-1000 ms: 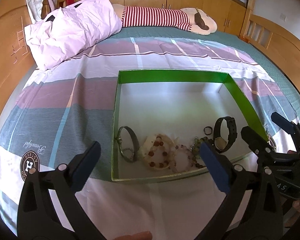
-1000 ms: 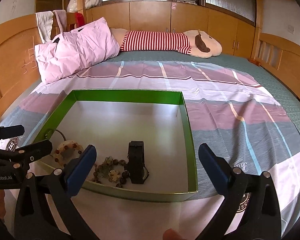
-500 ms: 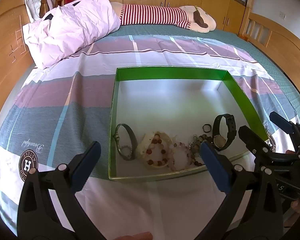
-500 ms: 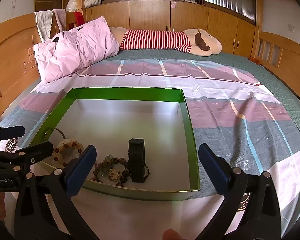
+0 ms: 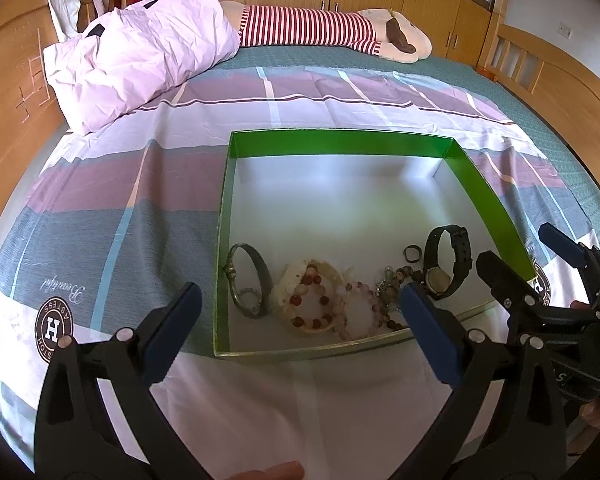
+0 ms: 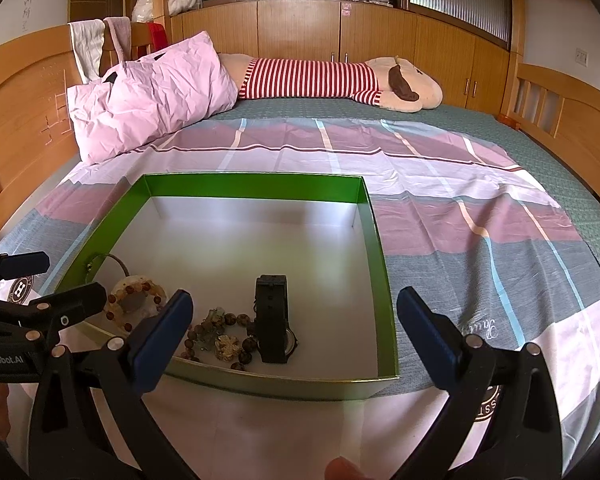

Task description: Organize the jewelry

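A shallow green box (image 5: 342, 142) with a pale inner floor lies on the bed (image 5: 100, 216), on a striped sheet, near the bed's front edge. All the jewelry sits bunched along the box's near wall. From the left wrist view, a grey bangle watch (image 5: 249, 280) stands on edge in the near left corner, a red-beaded bracelet (image 5: 310, 300) lies on a cream pad beside it, a pale pink bead bracelet (image 5: 360, 310) touches that, then a tangle of brown beads (image 5: 394, 280), a small dark ring (image 5: 413, 254) and an upright black watch (image 5: 446, 262) toward the right wall.

The left gripper (image 5: 300, 328) hovers just short of the near wall with its blue-padded jaws spread wide and nothing between them. The right gripper (image 6: 294, 332) hangs likewise, jaws wide apart and empty, over the near right part of the box.

At the bed's far edge lie a crumpled pink pillow (image 5: 140, 52) and a long plush toy in a red-striped shirt (image 5: 320, 32), well apart from the box.

The right wrist view shows the black watch (image 6: 274, 328) edge-on and a gold clover charm (image 6: 225, 346) among the brown beads (image 6: 216, 332), while the box's left wall and the left gripper (image 6: 40, 292) hide most of the bangle watch. The ring and the pink bracelet show only in the left view.
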### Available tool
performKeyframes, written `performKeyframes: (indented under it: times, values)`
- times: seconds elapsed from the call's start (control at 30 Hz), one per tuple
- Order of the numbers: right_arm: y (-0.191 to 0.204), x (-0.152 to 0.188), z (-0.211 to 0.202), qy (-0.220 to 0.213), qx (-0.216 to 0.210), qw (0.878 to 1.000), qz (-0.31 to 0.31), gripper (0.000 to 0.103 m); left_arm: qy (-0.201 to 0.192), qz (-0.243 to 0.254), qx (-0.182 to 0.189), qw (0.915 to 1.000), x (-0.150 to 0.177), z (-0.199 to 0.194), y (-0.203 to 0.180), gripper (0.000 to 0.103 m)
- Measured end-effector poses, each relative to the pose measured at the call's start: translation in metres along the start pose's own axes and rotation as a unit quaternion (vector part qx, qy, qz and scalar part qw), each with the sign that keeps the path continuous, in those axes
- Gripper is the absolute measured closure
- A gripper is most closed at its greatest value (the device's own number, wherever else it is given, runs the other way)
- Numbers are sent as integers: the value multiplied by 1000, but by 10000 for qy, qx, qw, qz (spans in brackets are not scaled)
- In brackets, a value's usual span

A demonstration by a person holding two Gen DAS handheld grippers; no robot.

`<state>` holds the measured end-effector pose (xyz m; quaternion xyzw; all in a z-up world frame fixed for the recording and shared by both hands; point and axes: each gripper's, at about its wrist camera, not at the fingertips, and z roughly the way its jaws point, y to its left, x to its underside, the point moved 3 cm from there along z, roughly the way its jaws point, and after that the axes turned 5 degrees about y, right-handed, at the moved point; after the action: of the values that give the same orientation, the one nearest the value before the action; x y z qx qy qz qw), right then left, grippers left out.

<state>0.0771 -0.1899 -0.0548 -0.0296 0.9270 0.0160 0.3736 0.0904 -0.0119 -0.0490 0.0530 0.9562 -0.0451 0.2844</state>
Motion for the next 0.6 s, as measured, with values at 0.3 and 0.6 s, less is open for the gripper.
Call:
performKeyframes:
  times: [0.3, 0.6]
  values:
    - [-1, 1, 1, 10, 21, 10000, 3, 1, -4, 74, -7, 10000, 1, -4, -3, 2]
    - [-1, 2, 1, 5, 30, 10000, -5, 1, -4, 63, -1, 10000, 1, -4, -3, 2]
